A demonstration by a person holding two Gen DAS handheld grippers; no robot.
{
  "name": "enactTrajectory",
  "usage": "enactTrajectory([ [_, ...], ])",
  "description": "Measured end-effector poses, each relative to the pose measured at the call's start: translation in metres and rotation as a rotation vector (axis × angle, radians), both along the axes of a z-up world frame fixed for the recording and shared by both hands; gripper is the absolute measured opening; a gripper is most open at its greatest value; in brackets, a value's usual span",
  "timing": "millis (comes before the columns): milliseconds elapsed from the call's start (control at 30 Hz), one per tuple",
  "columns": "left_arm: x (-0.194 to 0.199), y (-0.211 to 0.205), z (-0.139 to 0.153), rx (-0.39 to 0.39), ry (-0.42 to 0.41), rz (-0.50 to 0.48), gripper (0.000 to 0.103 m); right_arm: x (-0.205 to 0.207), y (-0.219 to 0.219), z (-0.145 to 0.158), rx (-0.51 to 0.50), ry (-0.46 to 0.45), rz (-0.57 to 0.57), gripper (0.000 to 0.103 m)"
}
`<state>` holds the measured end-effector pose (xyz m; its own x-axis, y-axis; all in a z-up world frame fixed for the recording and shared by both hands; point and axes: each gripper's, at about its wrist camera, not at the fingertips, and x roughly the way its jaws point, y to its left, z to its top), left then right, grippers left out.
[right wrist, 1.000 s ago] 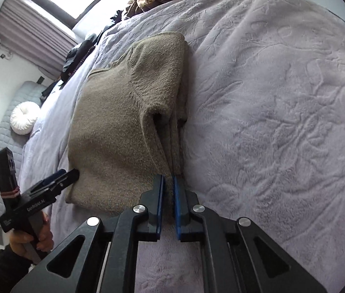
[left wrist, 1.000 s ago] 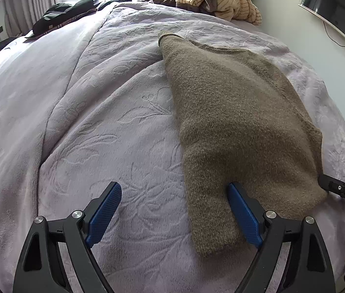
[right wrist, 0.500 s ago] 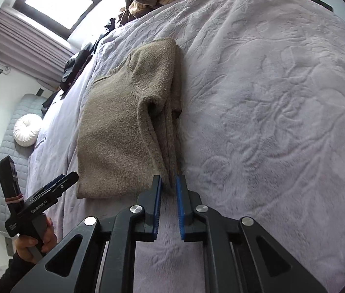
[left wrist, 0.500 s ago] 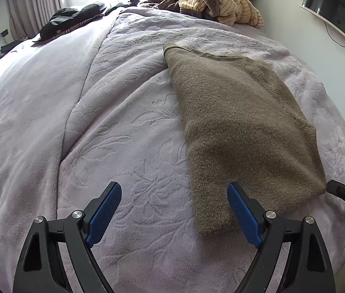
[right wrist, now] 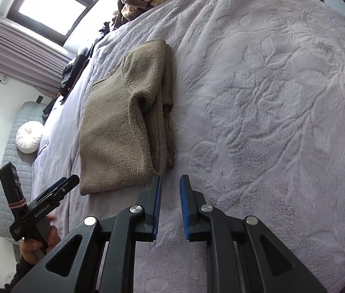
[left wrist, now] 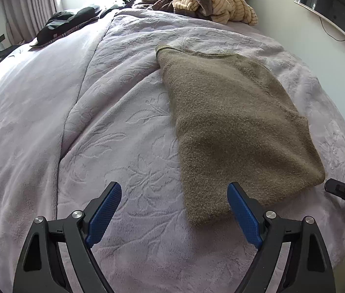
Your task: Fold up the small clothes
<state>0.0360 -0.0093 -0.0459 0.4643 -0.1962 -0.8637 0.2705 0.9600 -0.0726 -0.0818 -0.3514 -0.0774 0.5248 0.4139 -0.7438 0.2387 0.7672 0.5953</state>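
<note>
Risk: the folded sweater [right wrist: 121, 131] could spring open along its stacked edge if either gripper snagged the fuzzy knit on approach (a judgement, not an observation).
Cause: loose layers and a tucked sleeve lay exposed at that side, unsecured.
Sweater condition: brown, thick, folded into a rough rectangle; top face smooth, layered edge uneven.
Sweater location: flat on the lilac bedspread [right wrist: 270, 97], near the bed's front edge, well apart from the clothes pile [left wrist: 211, 2] at the far end.
Left gripper [left wrist: 175, 210]: jaws wide, empty, one finger over the sweater's near corner.
Right gripper [right wrist: 170, 205]: jaws narrowly parted, holding nothing, just short of the sweater.
</note>
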Motion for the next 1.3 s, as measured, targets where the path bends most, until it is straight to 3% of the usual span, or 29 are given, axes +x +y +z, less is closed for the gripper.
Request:
enactTrajectory([
  [167, 0.000, 0.004, 0.000, -0.026, -0.006, 0.015, 0.092, 0.003, 0.001, -0.002, -0.001, 0.004, 0.008, 0.042],
  [200, 0.001, 0.004, 0.000, -0.020, -0.008, 0.017, 0.101, 0.004, 0.001, -0.002, 0.002, 0.004, 0.011, 0.042],
  [233, 0.002, 0.004, 0.000, -0.015, -0.019, 0.022, 0.103, 0.004, 0.001, -0.002, 0.002, 0.004, 0.012, 0.043],
  [433, 0.007, 0.000, -0.008, -0.005, -0.001, 0.005, 0.103, 0.006, 0.002, -0.004, 0.014, 0.005, 0.012, 0.049],
  [733, 0.012, 0.007, -0.025, -0.048, 0.095, 0.045, 0.103, 0.013, 0.005, -0.004, 0.019, -0.005, 0.033, 0.062],
  [1300, 0.026, 0.015, -0.020, -0.099, 0.085, 0.059, 0.103, 0.038, -0.015, -0.006, 0.069, -0.026, 0.025, 0.064],
])
